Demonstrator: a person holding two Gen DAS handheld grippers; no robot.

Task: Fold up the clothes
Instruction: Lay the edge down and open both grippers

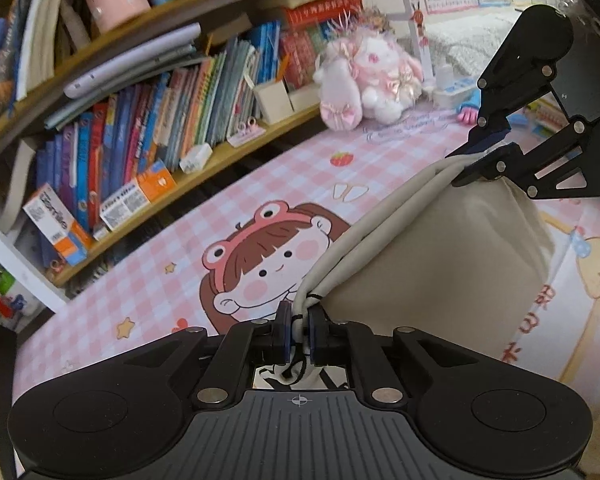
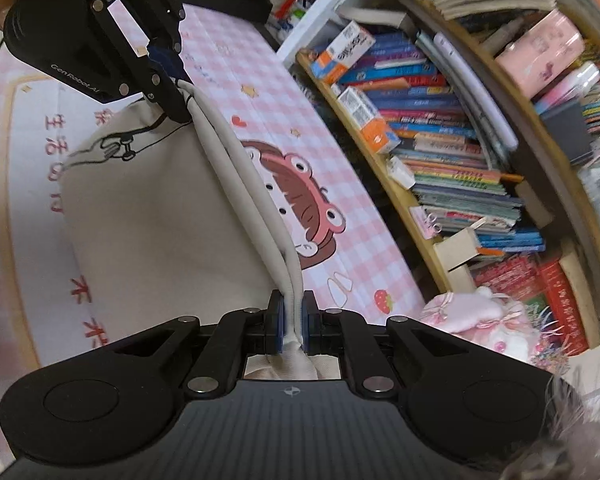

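A cream garment with a black line drawing hangs lifted above the pink checked mat, stretched between both grippers. My left gripper is shut on one end of its doubled, rolled edge. At the upper right of the left wrist view, my right gripper pinches the other end. From the right wrist view, my right gripper is shut on the folded edge, and my left gripper holds the far end at the upper left. The cloth drapes down to the left.
A wooden bookshelf packed with books runs along the mat's far side. A pink and white plush toy sits on the mat near the shelf end. The mat carries a cartoon girl in a frog hat.
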